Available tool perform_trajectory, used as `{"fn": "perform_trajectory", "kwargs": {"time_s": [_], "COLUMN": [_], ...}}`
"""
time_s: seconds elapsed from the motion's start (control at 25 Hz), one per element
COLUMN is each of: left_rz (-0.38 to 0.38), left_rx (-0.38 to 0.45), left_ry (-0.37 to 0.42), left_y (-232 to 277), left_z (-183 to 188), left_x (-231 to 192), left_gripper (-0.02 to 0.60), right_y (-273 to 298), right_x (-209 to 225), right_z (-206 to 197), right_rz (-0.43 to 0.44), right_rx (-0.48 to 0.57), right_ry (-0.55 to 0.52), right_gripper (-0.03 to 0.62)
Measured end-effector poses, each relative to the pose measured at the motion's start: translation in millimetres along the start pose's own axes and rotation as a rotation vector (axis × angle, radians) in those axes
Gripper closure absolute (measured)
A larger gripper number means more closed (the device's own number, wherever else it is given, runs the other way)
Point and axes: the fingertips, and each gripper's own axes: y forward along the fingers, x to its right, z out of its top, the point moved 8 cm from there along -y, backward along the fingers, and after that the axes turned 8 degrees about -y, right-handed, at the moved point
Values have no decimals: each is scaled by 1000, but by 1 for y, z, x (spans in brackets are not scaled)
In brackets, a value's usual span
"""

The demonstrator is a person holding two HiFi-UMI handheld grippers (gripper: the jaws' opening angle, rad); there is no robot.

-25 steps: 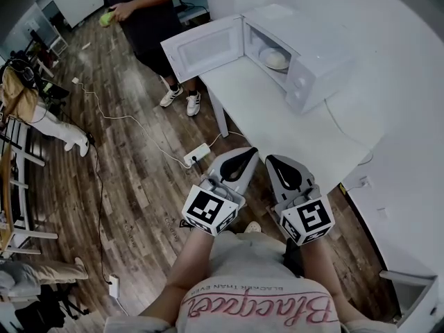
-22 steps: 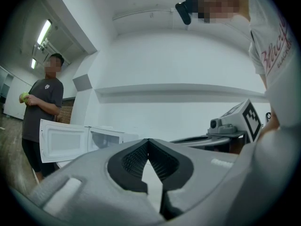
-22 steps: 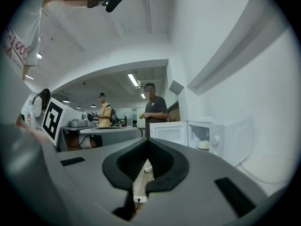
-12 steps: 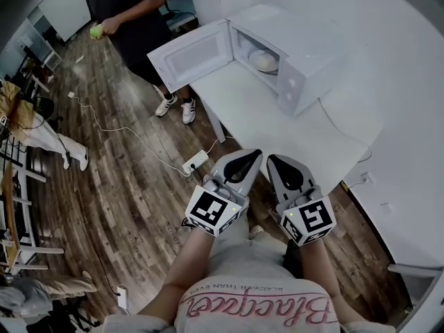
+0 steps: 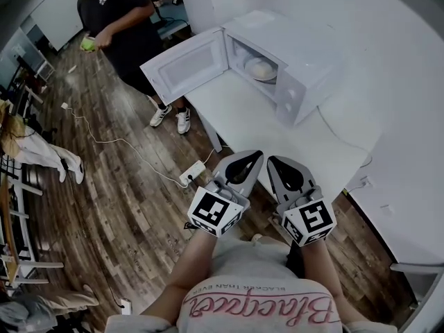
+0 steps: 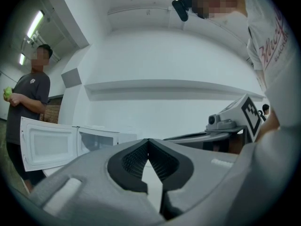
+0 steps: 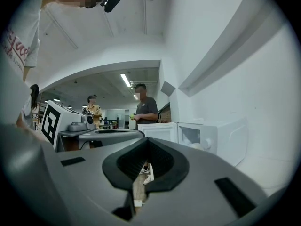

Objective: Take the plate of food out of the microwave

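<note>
- While both grippers hang close in front of the person, at the near edge of the table, the step in hand reads as the approach to the oven. Nothing of the task's own has been touched yet.
- The left gripper [image 5: 257, 155] has its grey jaws pressed together at the tips, with nothing between them.
- The right gripper [image 5: 272, 159] is just beside it. Its jaws also meet at the tips and carry nothing.
- The pale round plate of food [image 5: 261, 69] sits inside the cavity of the boxy white microwave oven [image 5: 305, 47]. The oven stands at the far end of the white table [image 5: 277, 137], well apart from both grippers.
- The oven's white hinged door [image 5: 184, 64] is swung fully open to the left, so the cavity is free to enter.
- A bystander in a dark T-shirt [image 5: 121, 12] stands far left, beyond the door, holding a small green object [image 5: 88, 44].
- The next move calls for carrying the grippers across the table to the cavity mouth and spreading the jaws of at least one. They would then close on the plate's near rim and draw it out level, so the food does not slide.
</note>
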Motion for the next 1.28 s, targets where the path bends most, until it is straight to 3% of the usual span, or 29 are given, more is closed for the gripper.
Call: {"fn": "perform_trajectory", "kwargs": {"time_s": [0.6, 1.28], "left_rz": [-99, -251], "left_rx": [14, -22], "left_ry": [-5, -47], "left_y": [14, 46], "left_z": [30, 37], "left_x": [-110, -231], "left_gripper": [577, 577], "right_y": [96, 206], "right_x": [-2, 4], "right_z": [19, 18], "right_rz": [-116, -284], "right_rx": [-17, -63], "right_ry": [-52, -19], "right_gripper": [588, 588]}}
